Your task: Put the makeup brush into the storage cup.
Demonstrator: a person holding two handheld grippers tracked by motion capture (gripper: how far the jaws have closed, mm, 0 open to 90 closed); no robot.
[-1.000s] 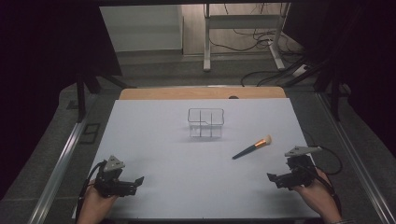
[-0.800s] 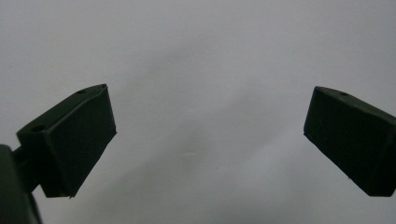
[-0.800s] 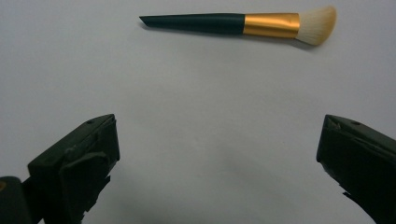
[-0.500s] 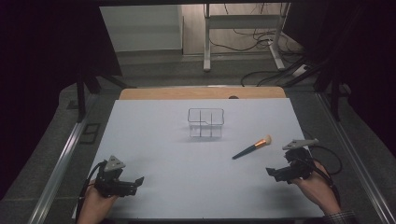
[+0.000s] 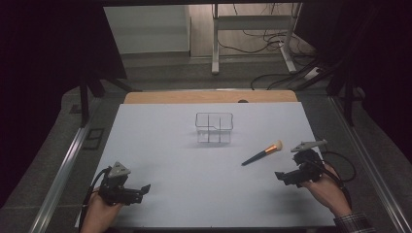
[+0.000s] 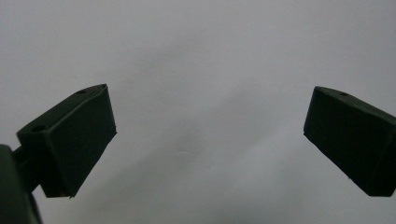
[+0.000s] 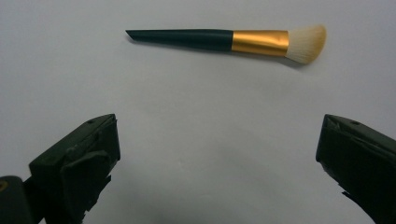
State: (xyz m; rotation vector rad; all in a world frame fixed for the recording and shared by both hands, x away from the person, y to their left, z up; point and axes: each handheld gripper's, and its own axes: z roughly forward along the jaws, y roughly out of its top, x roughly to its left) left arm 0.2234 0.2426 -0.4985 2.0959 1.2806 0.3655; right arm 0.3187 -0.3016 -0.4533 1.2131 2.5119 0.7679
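Facing a makeup brush, right tongs spread, clear organizer beyond

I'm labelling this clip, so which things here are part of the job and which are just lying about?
In the job:
- brush, lying flat ahead of the open right gripper
- clear organizer, likely where it goes

Lying about:
- cables on the floor behind the table
- metal stand there too
- left gripper, open over bare table, idle

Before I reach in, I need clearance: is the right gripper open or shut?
Open. The right gripper shows its two black jaws wide apart with bare table between them, short of the brush.
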